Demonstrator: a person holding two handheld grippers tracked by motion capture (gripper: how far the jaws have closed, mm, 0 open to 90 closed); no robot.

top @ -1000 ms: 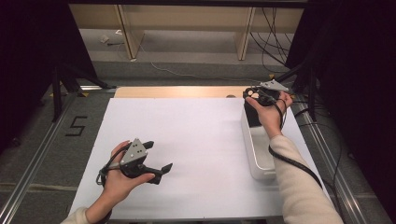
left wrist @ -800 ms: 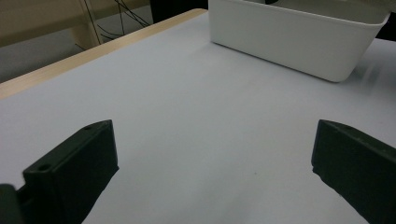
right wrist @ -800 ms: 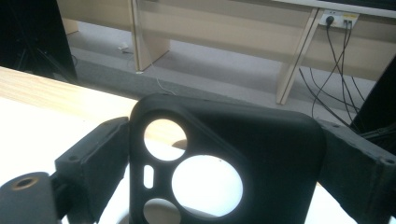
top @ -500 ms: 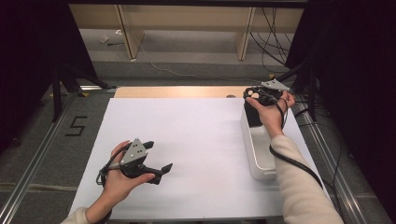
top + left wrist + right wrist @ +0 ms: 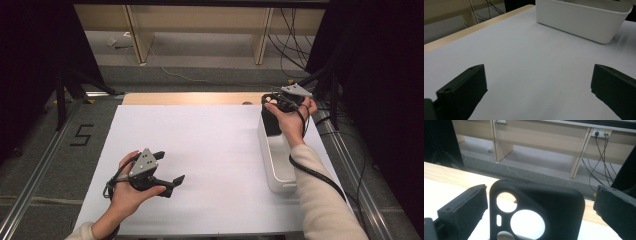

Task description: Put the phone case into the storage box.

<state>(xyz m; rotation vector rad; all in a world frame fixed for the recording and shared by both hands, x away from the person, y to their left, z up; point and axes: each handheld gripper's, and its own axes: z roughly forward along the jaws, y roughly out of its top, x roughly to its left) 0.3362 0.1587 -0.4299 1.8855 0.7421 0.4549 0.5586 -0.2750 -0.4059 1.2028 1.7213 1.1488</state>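
Quick count of what's on the table: two handheld grippers, one per hand, so the left gripper [image 5: 167, 170] down near the front edge and the right gripper [image 5: 280, 102] up at the far right. One white plastic bin [image 5: 280, 170] sitting along the right side. One black phone case [image 5: 536, 215] standing up in it, and that case has two round cutouts plus one small slot between them, with another opening cut off at the bottom of the right gripper view. One white table sheet [image 5: 210, 150] covering the top.
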